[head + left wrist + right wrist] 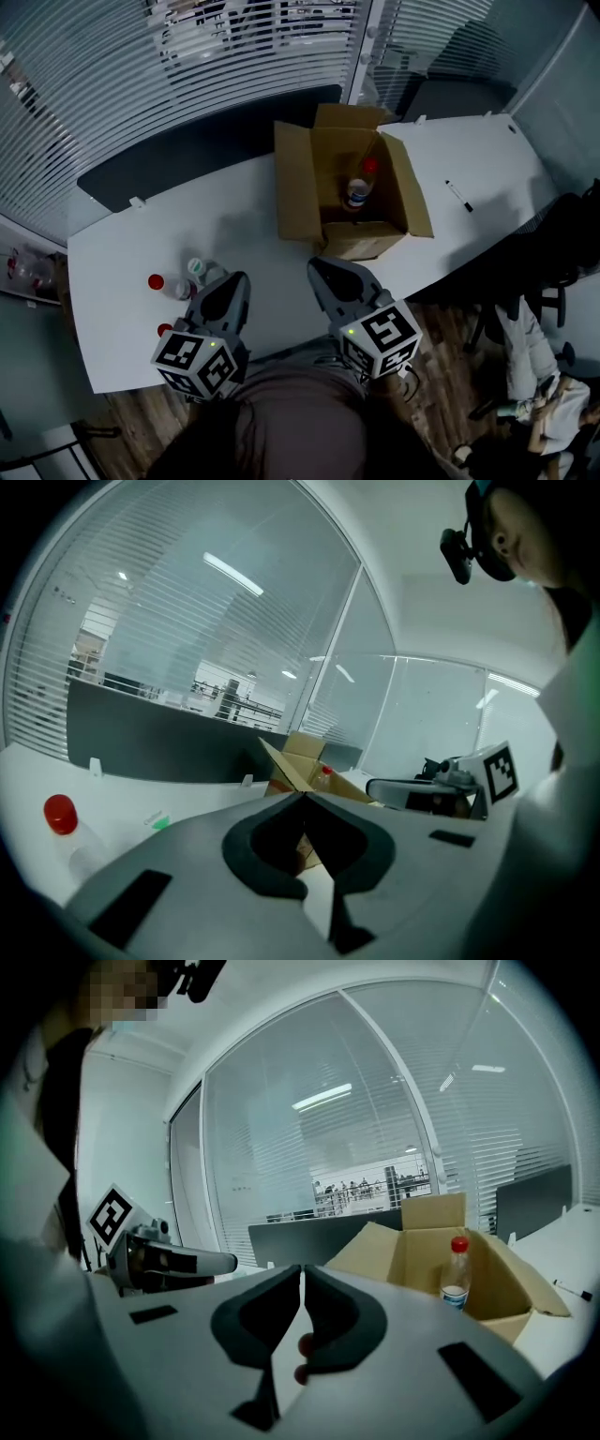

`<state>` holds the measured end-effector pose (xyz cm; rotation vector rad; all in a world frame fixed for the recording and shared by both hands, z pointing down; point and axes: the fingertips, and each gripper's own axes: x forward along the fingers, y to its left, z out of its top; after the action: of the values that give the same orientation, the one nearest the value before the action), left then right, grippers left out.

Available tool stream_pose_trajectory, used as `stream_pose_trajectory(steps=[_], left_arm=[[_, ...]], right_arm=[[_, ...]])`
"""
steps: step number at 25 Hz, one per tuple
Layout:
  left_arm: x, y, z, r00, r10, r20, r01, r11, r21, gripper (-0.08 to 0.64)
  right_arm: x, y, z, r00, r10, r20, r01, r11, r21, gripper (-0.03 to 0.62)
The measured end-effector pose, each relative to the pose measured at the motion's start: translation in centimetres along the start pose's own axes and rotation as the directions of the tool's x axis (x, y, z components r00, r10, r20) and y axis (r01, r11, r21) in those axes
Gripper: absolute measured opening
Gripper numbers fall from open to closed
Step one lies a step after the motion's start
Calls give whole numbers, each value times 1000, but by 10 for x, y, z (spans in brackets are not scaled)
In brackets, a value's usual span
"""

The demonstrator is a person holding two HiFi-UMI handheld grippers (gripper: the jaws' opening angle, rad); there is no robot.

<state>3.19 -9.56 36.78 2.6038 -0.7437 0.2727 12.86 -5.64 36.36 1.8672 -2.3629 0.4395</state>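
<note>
My left gripper [241, 278] hovers shut and empty over the near left of the white table [469, 155]; in its own view the jaws meet at the left gripper [305, 795]. Just left of it lie clear bottles: a red-capped one [157, 282] [60, 815], a green-and-white-capped one [196, 267] and another red cap [165, 329]. My right gripper [317, 266] [302, 1268] is also shut on nothing, its tip close to the front of an open cardboard box [361, 202] [412, 1251]. A red-capped bottle [356, 190] [457, 1274] stands upright inside the box.
A black marker pen [458, 195] lies on the table right of the box. A dark partition [197, 150] runs along the table's far edge, with blinds and glass walls behind. Office chairs [539, 281] stand on the wooden floor at the right.
</note>
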Motion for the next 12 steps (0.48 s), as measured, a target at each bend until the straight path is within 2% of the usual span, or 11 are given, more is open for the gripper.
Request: stream_pose_trajectory(steps=[12], left_arm=[[38,-29,-6,996,-80,-45,82,996,43,8]], right_arm=[[-26,-42,-4,996,-93,16,92,995,29,34]])
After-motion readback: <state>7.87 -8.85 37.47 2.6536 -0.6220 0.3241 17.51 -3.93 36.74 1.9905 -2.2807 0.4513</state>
